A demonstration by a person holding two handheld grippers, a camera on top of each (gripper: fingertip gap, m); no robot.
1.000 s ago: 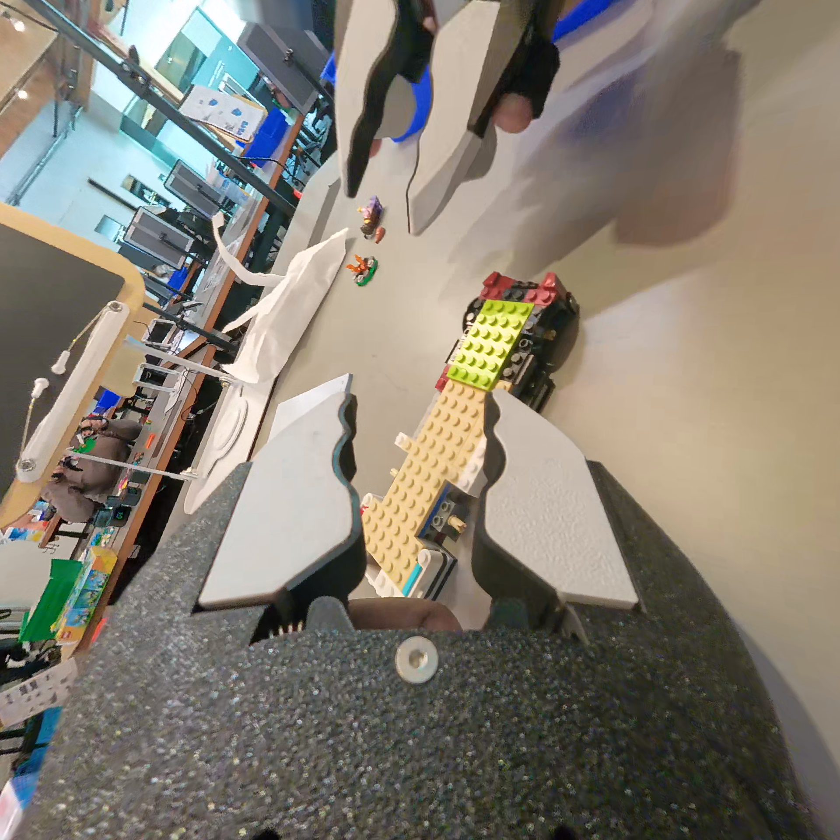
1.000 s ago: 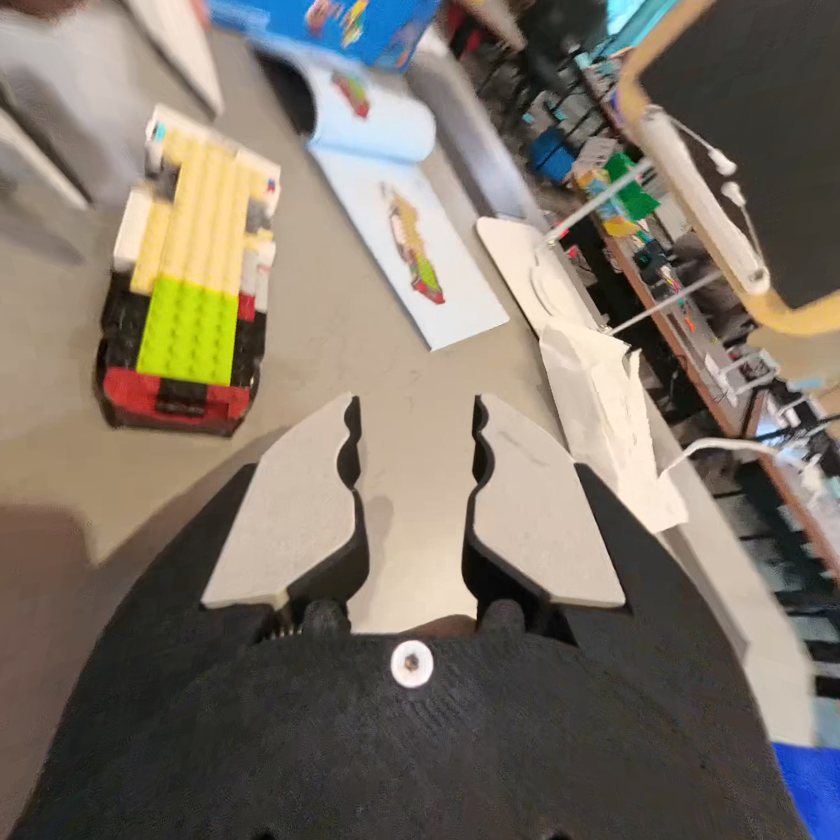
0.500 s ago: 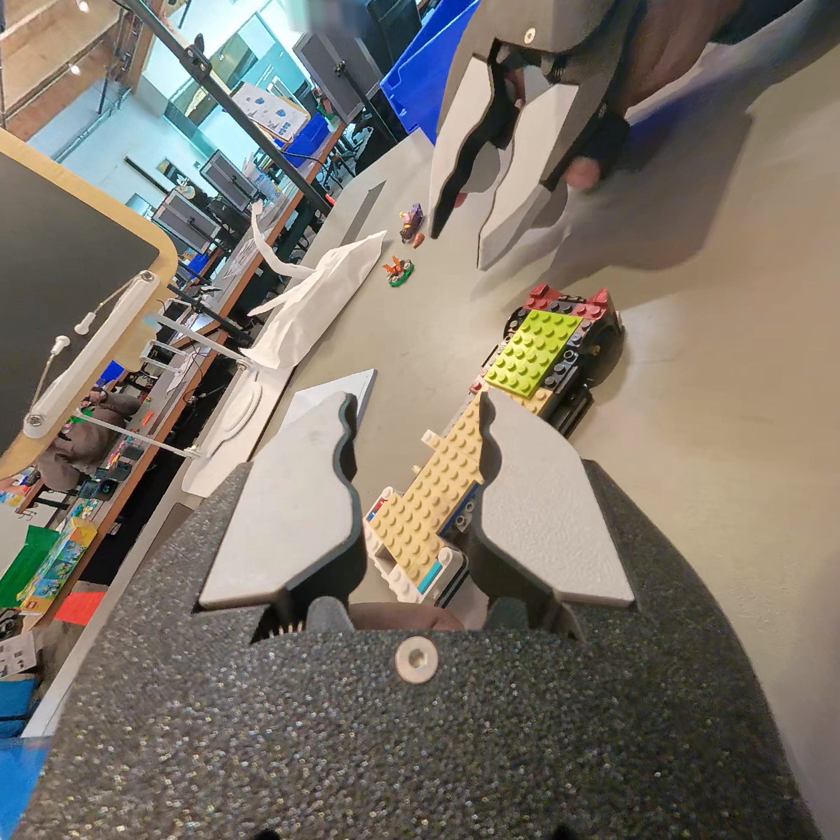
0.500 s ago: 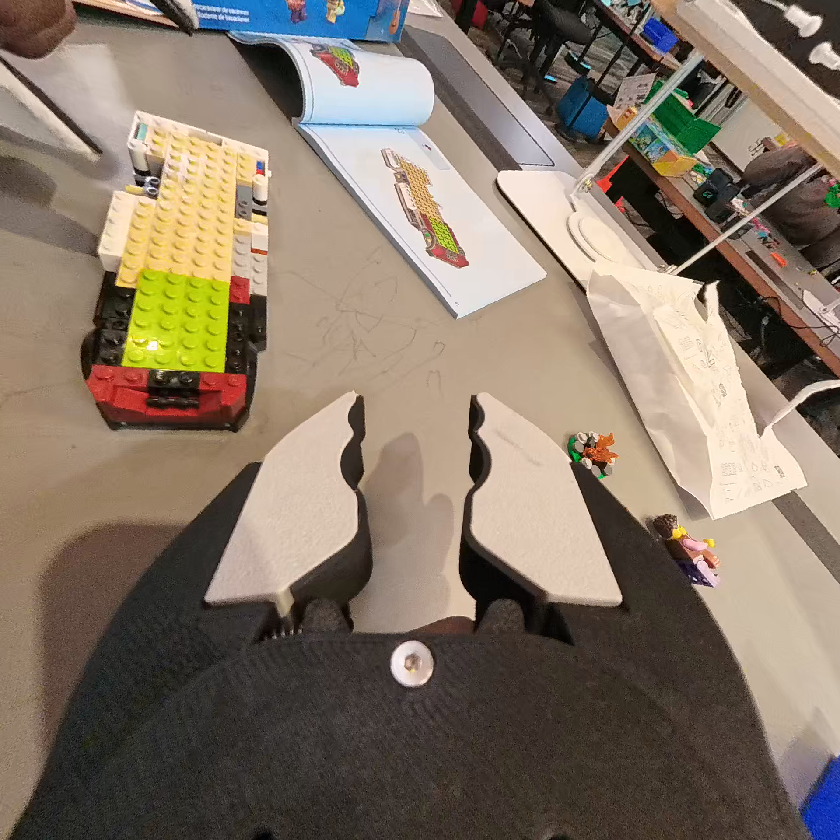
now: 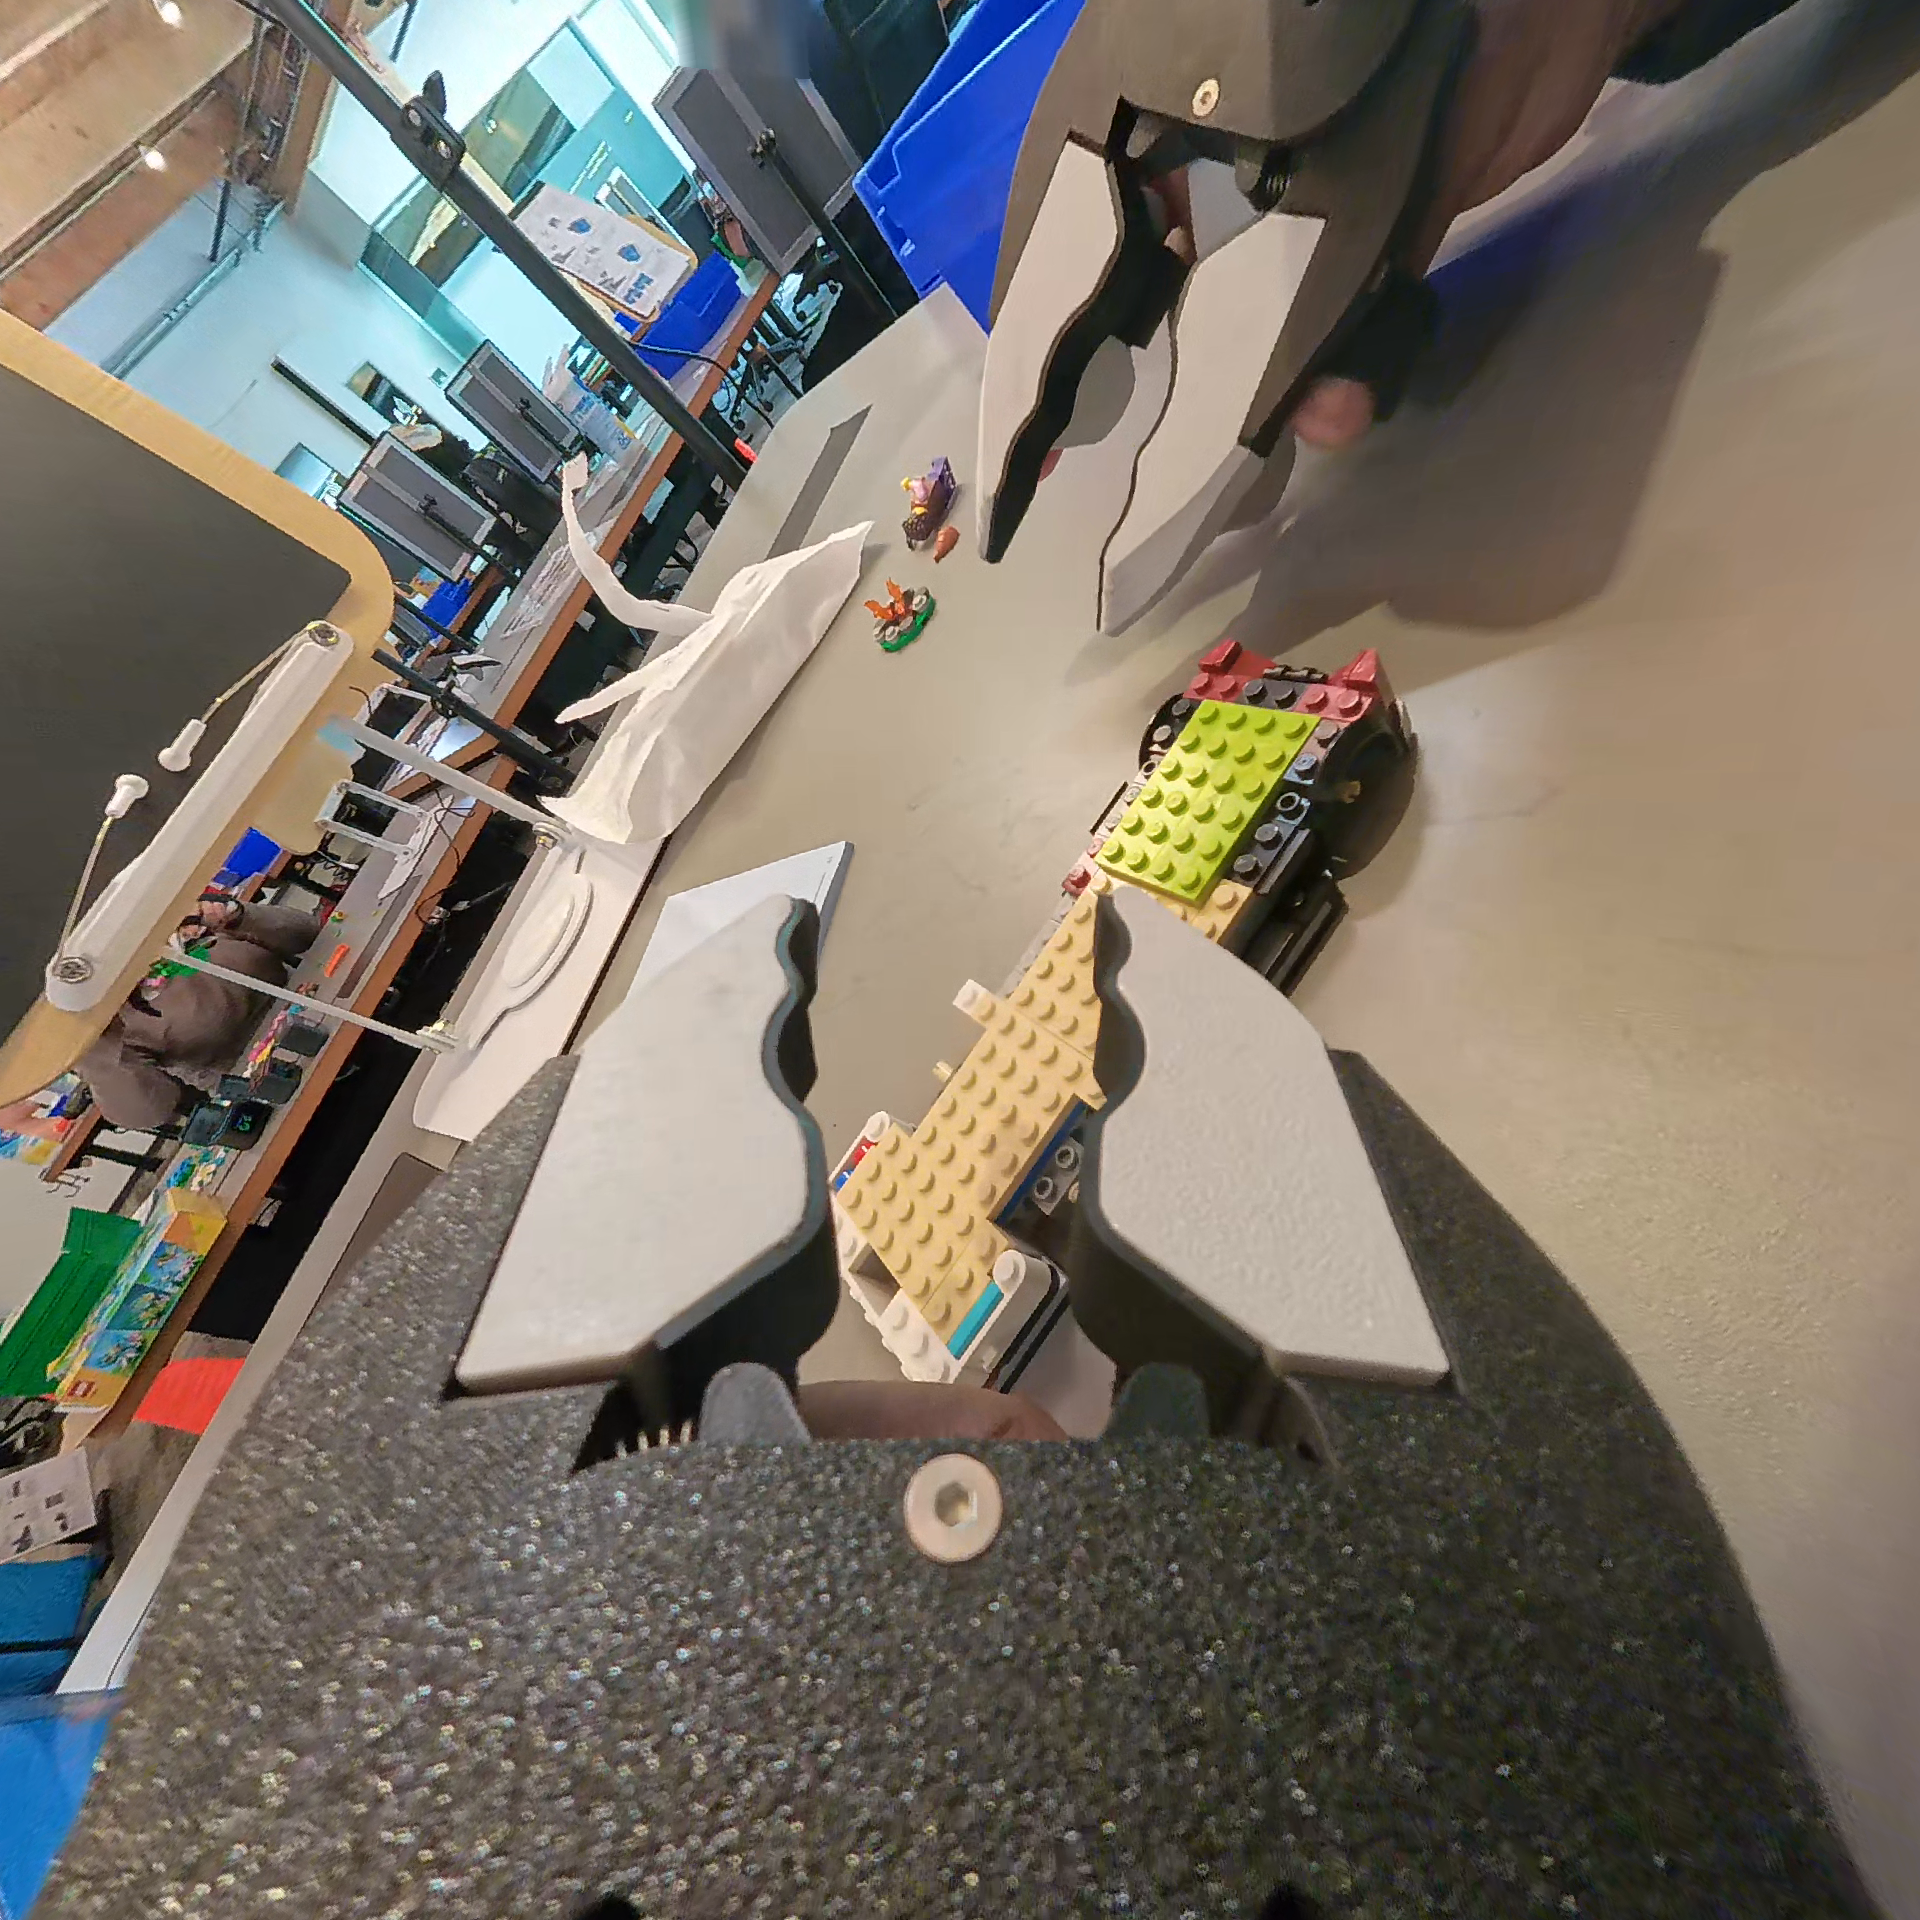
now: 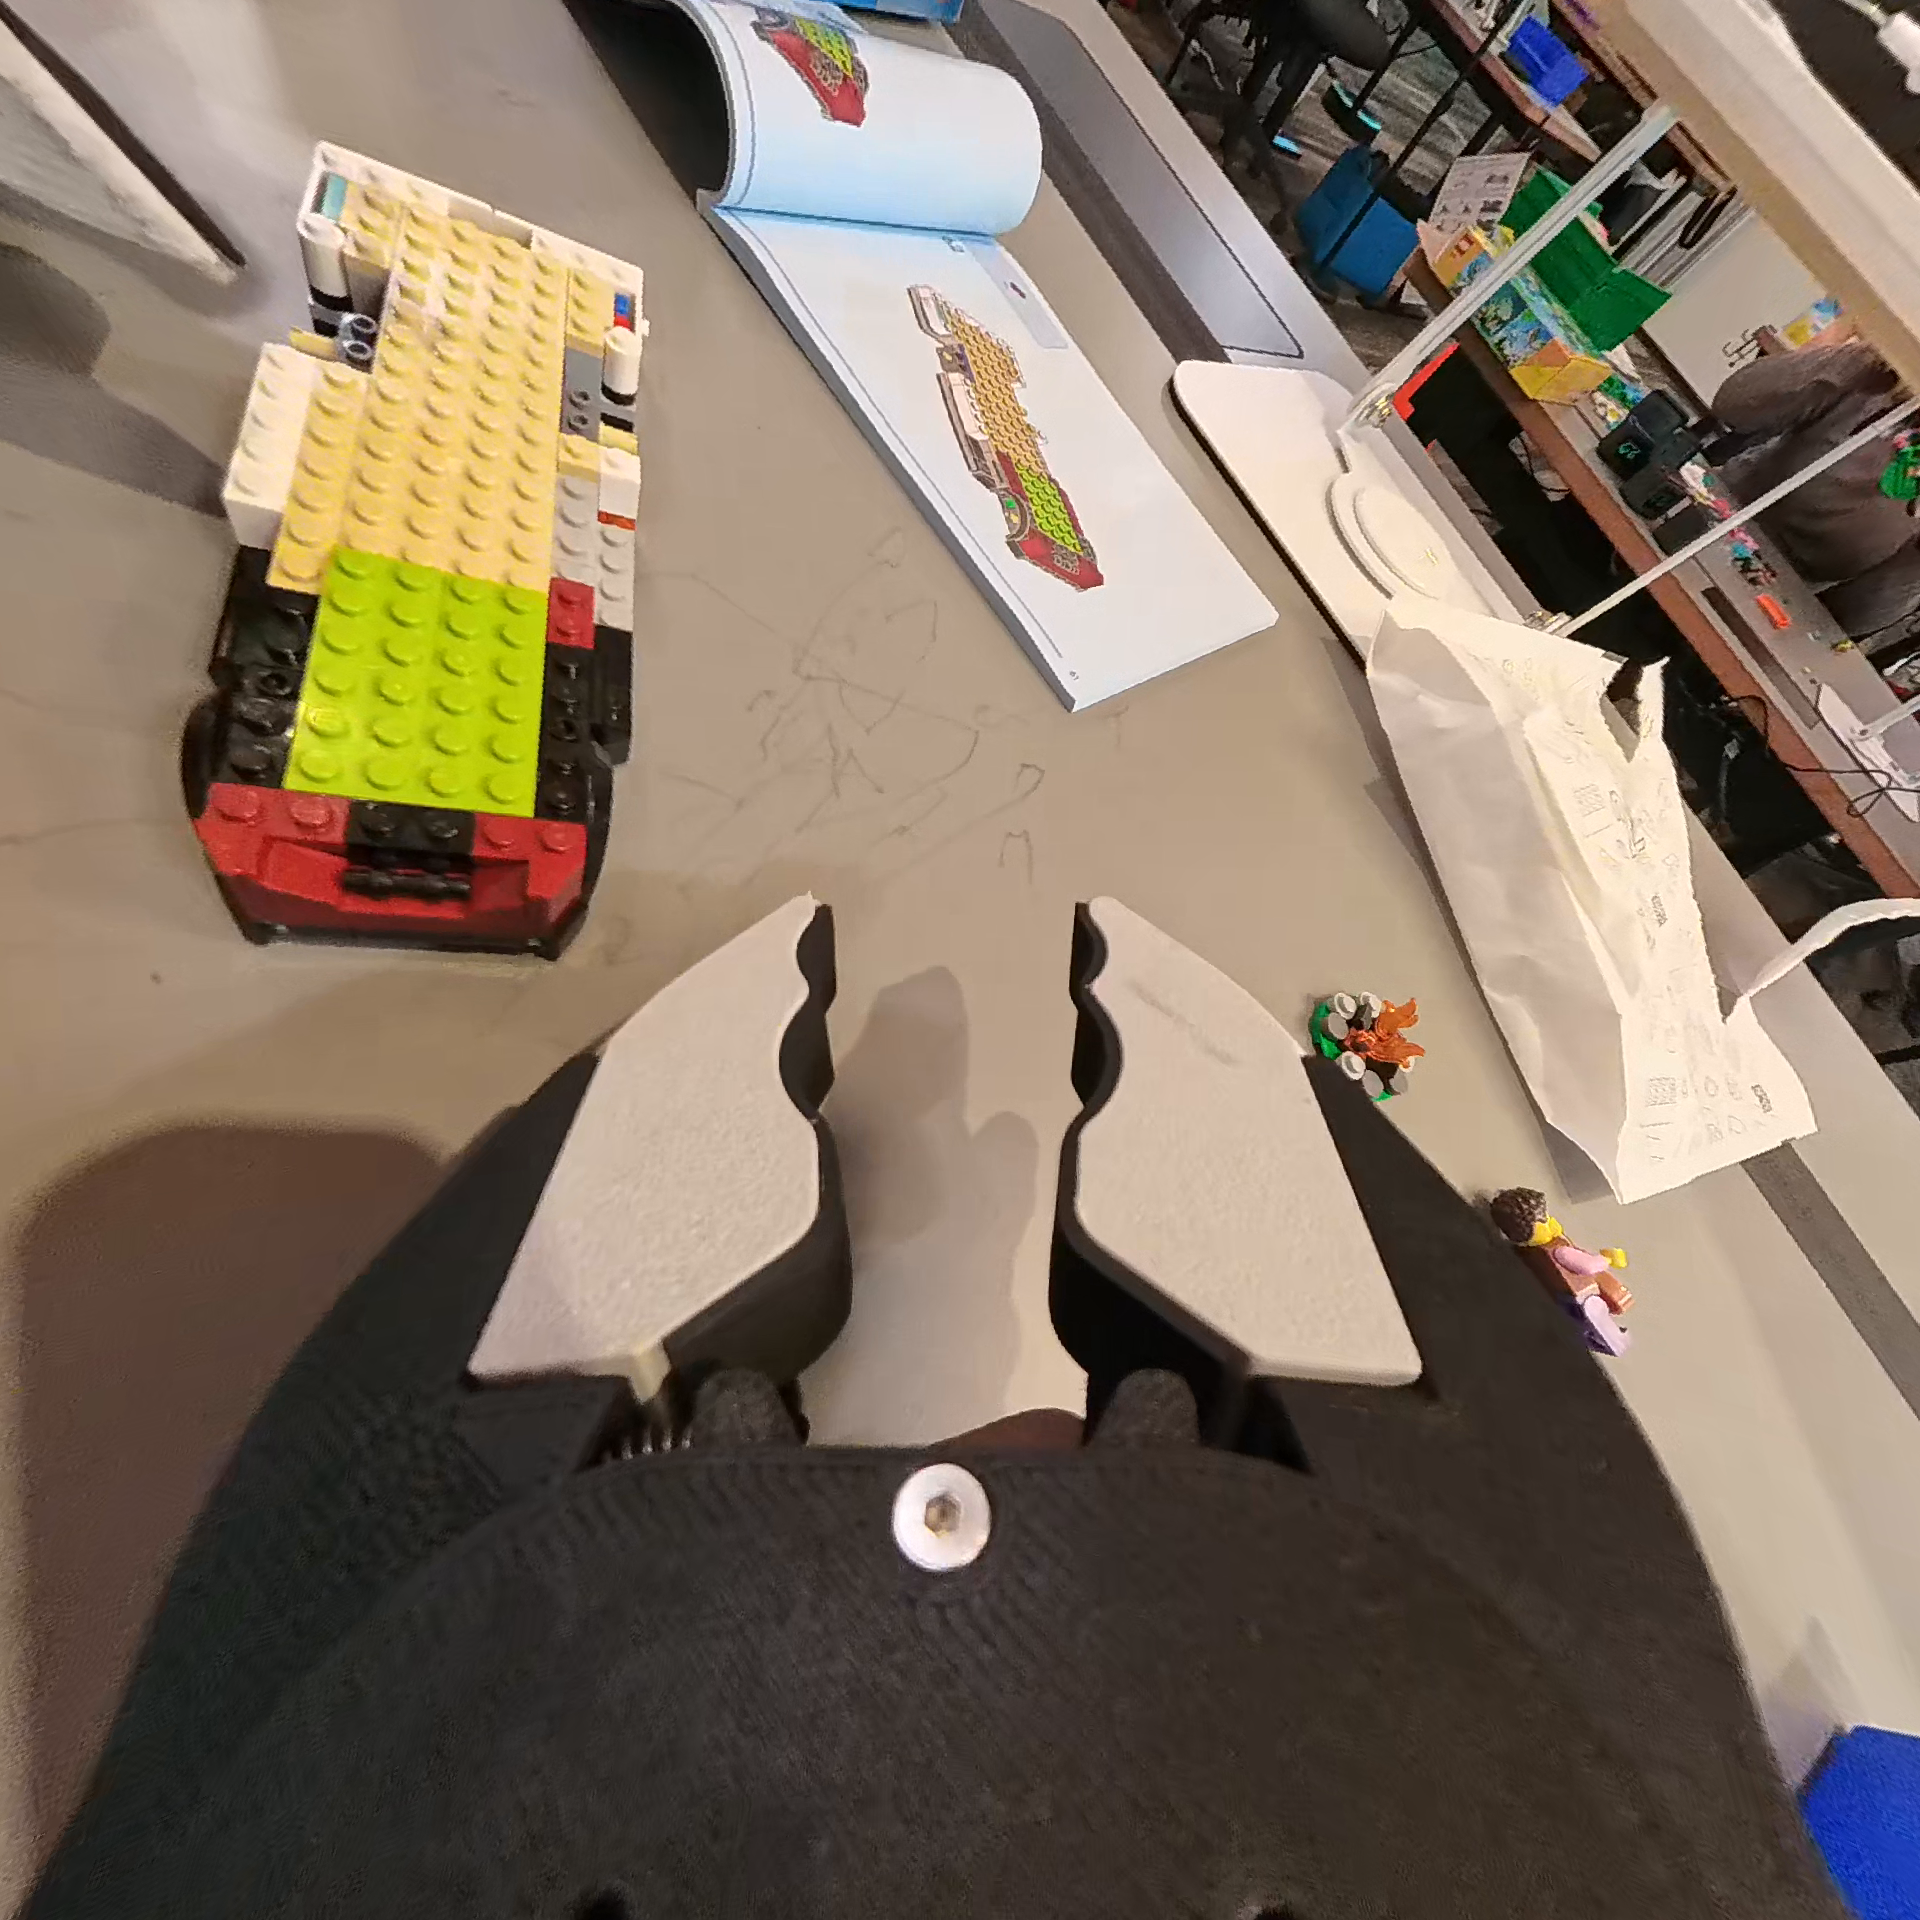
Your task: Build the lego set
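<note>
The left gripper was held open low over the grey tabletop, with nothing pressed between its grey fingers. The near white and tan end of a long studded toy-brick vehicle, with a lime-green plate and a dark red far end, was seen in the gap between them, but whether either finger touched it could not be told. A pale blue open instruction booklet was seen just behind the left finger.

The right gripper was likewise held open, with only bare tabletop and its own shadow between the fingers. The red end of the brick vehicle lay ahead to its left, apart from it. A small green and orange brick campfire lay just beside its right finger, and a small toy figure in purple lay nearby. A crumpled white paper bag was spread further right, and the open booklet lay ahead.
</note>
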